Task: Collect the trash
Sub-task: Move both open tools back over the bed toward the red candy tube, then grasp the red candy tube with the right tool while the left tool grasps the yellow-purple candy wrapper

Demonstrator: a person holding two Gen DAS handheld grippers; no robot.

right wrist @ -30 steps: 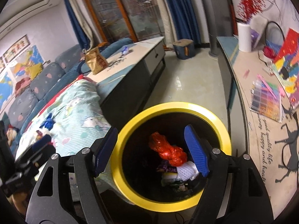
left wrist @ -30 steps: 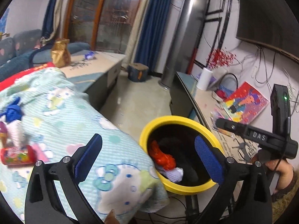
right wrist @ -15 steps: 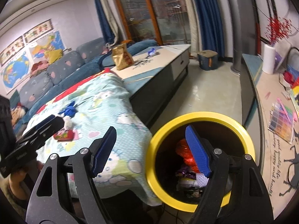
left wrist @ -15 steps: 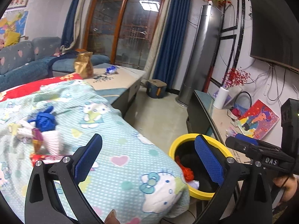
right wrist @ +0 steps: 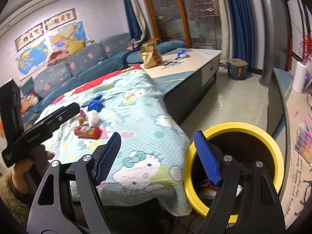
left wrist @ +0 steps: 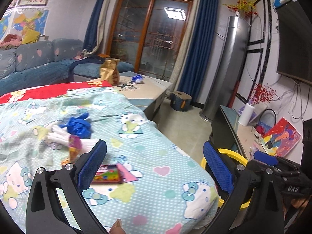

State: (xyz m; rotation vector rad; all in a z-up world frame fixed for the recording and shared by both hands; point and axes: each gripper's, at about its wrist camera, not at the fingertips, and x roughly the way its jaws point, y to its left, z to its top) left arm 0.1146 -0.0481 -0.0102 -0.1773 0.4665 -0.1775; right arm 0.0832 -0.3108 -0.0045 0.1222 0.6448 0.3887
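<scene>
Bedspread [left wrist: 136, 156] below | left hand-held gripper [left wrist: 155, 164] wide open, empty | right hand-held gripper [right wrist: 159, 157] wide open, empty

A blue sofa [right wrist: 81, 66] runs under wall maps [right wrist: 50, 42], blue curtains [left wrist: 197, 44] frame the wooden glass door [left wrist: 156, 35], above a pale tiled floor [right wrist: 239, 101].

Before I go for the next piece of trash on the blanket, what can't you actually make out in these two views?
- Yellow bin contents: right wrist view, mostly hidden by the right gripper finger and the dark interior; left wrist view shows only a slice of rim.
- Red wrapper: left wrist view, partly behind the left gripper finger; print blurred.
- White, pink and blue pile: blurred, pieces overlap, count unclear.
- Blue item on the cabinet: too small to identify.
</scene>
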